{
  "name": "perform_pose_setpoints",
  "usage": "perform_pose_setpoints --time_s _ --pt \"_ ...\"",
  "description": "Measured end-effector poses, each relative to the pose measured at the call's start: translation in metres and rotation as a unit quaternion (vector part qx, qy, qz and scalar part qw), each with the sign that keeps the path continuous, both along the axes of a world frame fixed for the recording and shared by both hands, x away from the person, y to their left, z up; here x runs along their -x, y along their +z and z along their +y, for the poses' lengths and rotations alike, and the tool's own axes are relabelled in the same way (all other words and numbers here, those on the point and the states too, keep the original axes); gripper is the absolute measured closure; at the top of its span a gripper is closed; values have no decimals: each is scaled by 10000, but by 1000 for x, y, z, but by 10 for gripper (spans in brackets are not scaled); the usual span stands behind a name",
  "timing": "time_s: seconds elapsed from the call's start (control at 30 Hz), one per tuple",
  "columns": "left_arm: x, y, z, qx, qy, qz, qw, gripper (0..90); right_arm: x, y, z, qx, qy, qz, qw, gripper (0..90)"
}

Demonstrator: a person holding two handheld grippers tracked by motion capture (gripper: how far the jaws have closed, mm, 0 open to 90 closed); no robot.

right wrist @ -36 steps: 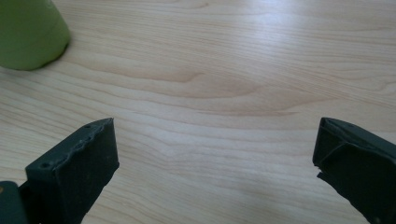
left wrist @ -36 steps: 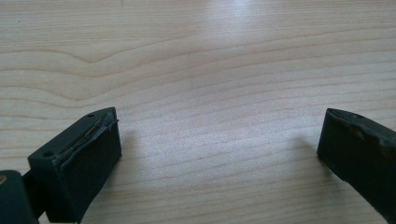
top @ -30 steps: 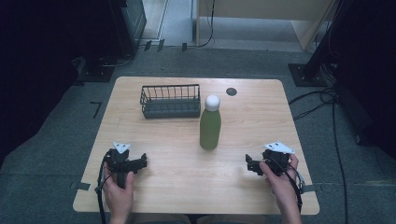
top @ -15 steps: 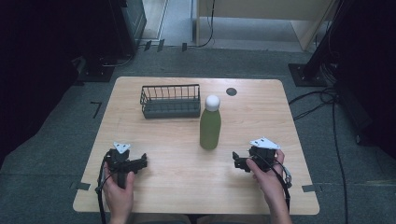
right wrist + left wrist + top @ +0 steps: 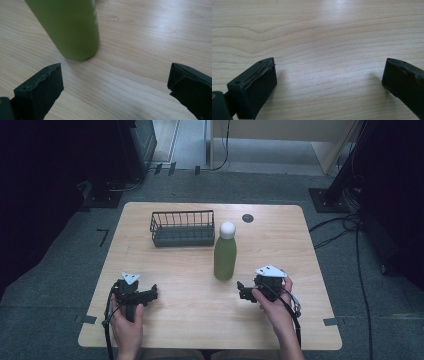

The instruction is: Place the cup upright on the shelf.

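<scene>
From above we see the white cap on our green bottle (image 5: 225, 256), upright; our right gripper (image 5: 115, 82), jaws apart, catches just its base.

Matt green bottle (image 5: 225, 258), black wire basket (image 5: 182, 228), smooth pale wood-grain table (image 5: 280, 235).

The right gripper (image 5: 241, 291) has slid left across the tabletop (image 5: 190, 305) toward the green bottle (image 5: 225, 257), now near it, jaws wide apart.
</scene>
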State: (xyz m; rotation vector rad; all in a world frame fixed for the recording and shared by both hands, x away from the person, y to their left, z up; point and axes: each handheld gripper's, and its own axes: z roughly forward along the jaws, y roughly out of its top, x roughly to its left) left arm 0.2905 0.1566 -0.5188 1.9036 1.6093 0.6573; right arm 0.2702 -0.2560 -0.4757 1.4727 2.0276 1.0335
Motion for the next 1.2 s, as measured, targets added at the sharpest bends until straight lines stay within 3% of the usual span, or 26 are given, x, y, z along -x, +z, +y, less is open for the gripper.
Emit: perform_pose_setpoints --time_s 0.2,0.5,0.7,1.2 --pt "0 0 0 1 -1 -2 10000 1 -4 4 17 3 166 -95 9998 0" --pt "0 0 0 2 -10 -2 10000 1 -8 12 41 -225 416 -271 9985 19" --pt "0 0 0 1 -14 -2 10000 1 -13 16 46 -470 374 -395 9974 17" --pt "0 0 0 -6 -41 9 10000 1 -29 25 62 -353 258 -689 9967 59"
